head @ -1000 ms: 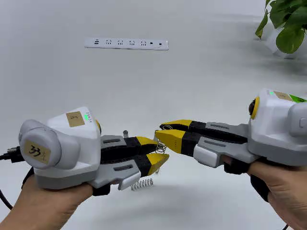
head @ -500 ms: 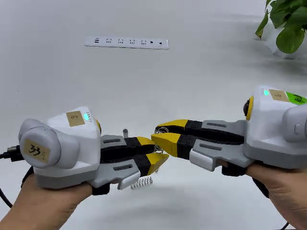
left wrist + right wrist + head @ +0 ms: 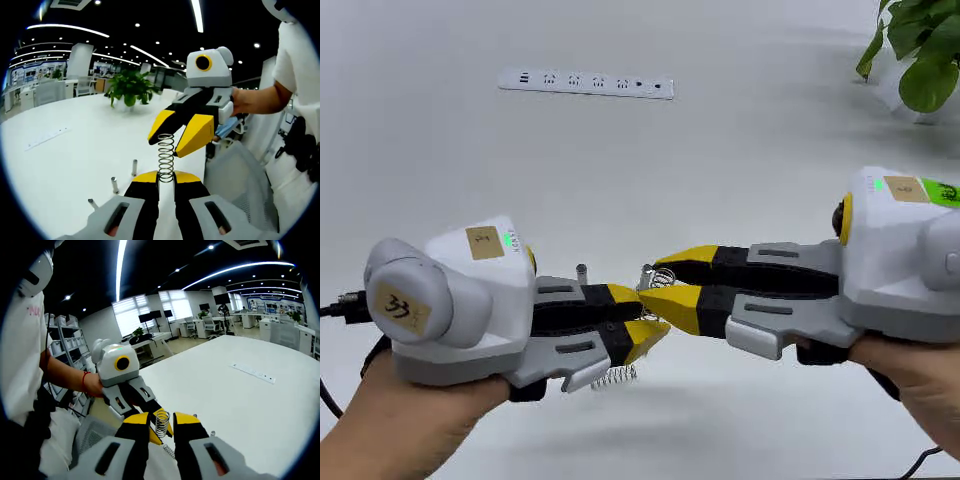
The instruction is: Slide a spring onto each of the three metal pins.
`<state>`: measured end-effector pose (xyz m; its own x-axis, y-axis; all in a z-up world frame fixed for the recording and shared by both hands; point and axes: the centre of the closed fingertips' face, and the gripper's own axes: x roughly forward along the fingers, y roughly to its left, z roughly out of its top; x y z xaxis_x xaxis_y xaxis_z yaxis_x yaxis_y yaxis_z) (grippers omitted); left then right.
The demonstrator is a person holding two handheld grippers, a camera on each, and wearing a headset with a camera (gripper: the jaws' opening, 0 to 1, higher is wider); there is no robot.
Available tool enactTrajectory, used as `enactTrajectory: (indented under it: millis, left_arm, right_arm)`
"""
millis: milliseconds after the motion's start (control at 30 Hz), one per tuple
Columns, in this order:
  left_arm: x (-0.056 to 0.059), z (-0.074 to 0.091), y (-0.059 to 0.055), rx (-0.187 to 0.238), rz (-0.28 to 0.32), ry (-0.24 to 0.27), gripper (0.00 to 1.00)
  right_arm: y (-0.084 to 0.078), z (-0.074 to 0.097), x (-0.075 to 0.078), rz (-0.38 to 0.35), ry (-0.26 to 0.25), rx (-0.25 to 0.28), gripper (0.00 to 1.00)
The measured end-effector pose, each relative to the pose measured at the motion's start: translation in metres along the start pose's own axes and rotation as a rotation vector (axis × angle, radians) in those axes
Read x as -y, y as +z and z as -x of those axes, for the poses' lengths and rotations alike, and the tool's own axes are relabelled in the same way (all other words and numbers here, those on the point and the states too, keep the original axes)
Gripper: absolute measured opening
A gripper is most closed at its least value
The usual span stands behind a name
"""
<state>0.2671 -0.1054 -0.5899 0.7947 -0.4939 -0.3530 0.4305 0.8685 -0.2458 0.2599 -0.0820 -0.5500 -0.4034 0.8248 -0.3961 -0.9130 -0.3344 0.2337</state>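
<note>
My left gripper (image 3: 653, 315) is shut on the lower end of a steel spring (image 3: 165, 154), which sticks out from between its yellow tips (image 3: 165, 176). My right gripper (image 3: 648, 280) faces it tip to tip. Its jaws stand slightly apart on either side of the spring's free end (image 3: 161, 423), without pinching it. A second spring (image 3: 615, 378) lies on the white table under the left gripper. Three short metal pins stand upright in a row (image 3: 134, 167) (image 3: 114, 184) (image 3: 92, 203). One pin (image 3: 582, 272) shows just behind the left gripper's jaws.
A white power strip (image 3: 586, 84) lies far back on the table. A potted plant (image 3: 920, 50) stands at the back right corner. A cable (image 3: 332, 315) runs off to the left from the left gripper.
My right gripper has moved left and closed the gap, so its jaws now flank the spring's free end. The left gripper has held still with the spring.
</note>
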Motion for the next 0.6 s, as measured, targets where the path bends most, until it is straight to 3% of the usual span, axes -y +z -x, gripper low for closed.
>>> enactTrajectory:
  millis: [67, 200, 367, 500, 600]
  left_arm:
    - [0.000, 0.000, -0.001, -0.005, -0.008, -0.004, 0.10]
    - [0.004, 0.000, -0.002, -0.014, -0.029, -0.018, 0.10]
    - [0.008, -0.002, -0.004, -0.019, -0.049, -0.036, 0.10]
    - [0.011, -0.003, -0.005, -0.025, -0.065, -0.042, 0.10]
    - [0.014, -0.003, -0.008, -0.031, -0.072, -0.049, 0.10]
  right_arm:
    - [-0.002, 0.003, -0.002, 0.039, 0.036, -0.054, 0.21]
    - [-0.005, 0.010, -0.009, 0.185, 0.137, -0.195, 0.22]
    - [-0.004, 0.008, -0.011, 0.347, 0.223, -0.355, 0.22]
    - [-0.014, 0.007, -0.012, 0.466, 0.323, -0.494, 0.22]
    - [-0.019, 0.005, -0.017, 0.532, 0.377, -0.561, 0.22]
